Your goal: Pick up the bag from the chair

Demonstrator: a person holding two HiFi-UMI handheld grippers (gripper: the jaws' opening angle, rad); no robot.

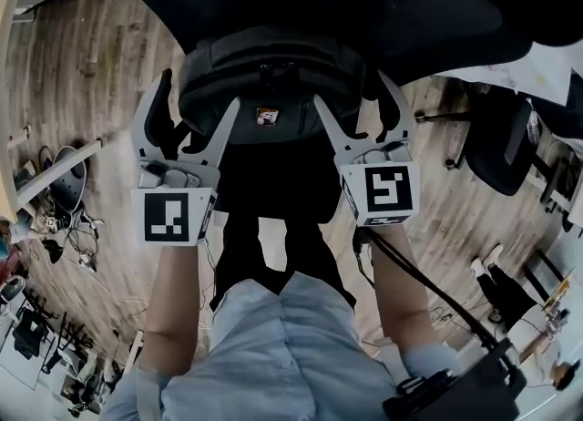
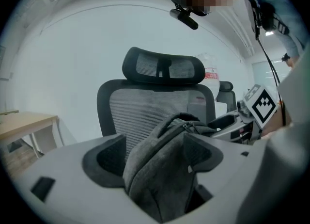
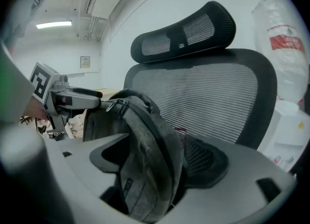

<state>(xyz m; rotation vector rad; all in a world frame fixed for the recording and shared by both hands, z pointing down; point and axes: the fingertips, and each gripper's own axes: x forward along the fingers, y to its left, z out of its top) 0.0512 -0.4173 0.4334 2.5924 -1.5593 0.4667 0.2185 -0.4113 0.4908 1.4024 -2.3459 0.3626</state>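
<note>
A grey backpack (image 1: pixel 269 73) stands upright on the seat of a black mesh office chair (image 1: pixel 319 0), leaning against its backrest (image 2: pixel 145 106). My left gripper (image 1: pixel 199 100) is open, and its jaws straddle the bag's left side (image 2: pixel 160 169). On the other side my right gripper (image 1: pixel 353 96) is open as well, with the bag's right edge (image 3: pixel 150 160) between its jaws. The bag's top handle and zipper (image 2: pixel 186 121) show above the jaws. In both gripper views the bag fills most of the gap; I cannot tell whether the pads press on it.
The chair's headrest (image 3: pixel 184 31) rises behind the bag. A second black chair (image 1: pixel 501 141) stands to the right on the wooden floor. Cables and clutter (image 1: pixel 64 219) lie at the left. A light wooden desk (image 2: pixel 24 121) is left of the chair.
</note>
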